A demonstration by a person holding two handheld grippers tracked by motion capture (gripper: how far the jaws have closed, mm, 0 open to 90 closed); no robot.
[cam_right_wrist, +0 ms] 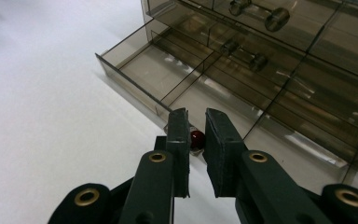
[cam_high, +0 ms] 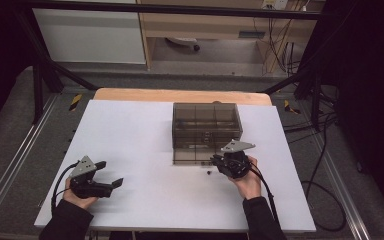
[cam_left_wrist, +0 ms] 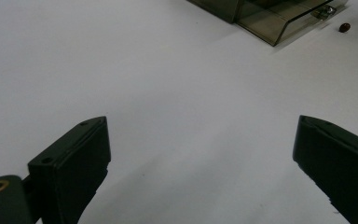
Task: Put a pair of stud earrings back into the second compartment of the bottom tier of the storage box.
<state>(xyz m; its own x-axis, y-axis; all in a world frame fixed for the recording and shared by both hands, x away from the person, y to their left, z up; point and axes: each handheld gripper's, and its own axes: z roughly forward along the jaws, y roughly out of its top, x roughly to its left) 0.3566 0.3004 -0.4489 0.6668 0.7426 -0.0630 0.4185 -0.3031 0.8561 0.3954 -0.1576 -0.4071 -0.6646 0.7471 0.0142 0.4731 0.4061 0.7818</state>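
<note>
A smoky see-through drawer cabinet point(cam_high: 206, 130) stands at the table's far middle, and its bottom drawer point(cam_right_wrist: 140, 65) is pulled out. A small dark red bead point(cam_high: 209, 172) lies on the white table just in front of that drawer. In the left gripper view the bead point(cam_left_wrist: 344, 27) sits beside the drawer's silver handle point(cam_left_wrist: 324, 12). My right gripper point(cam_right_wrist: 196, 114) hovers over the bead point(cam_right_wrist: 196, 138), which shows through the narrow gap between the jaws, untouched. My left gripper point(cam_high: 109, 173) rests at the near left, wide open, with bare table between its jaws point(cam_left_wrist: 200, 126).
The white table point(cam_high: 140, 145) has free room on the left and along the front. A wooden strip point(cam_high: 180, 95) borders its far edge. Cables point(cam_high: 325, 165) trail over the floor on the right. Upper drawers hold small metal parts point(cam_right_wrist: 276, 18).
</note>
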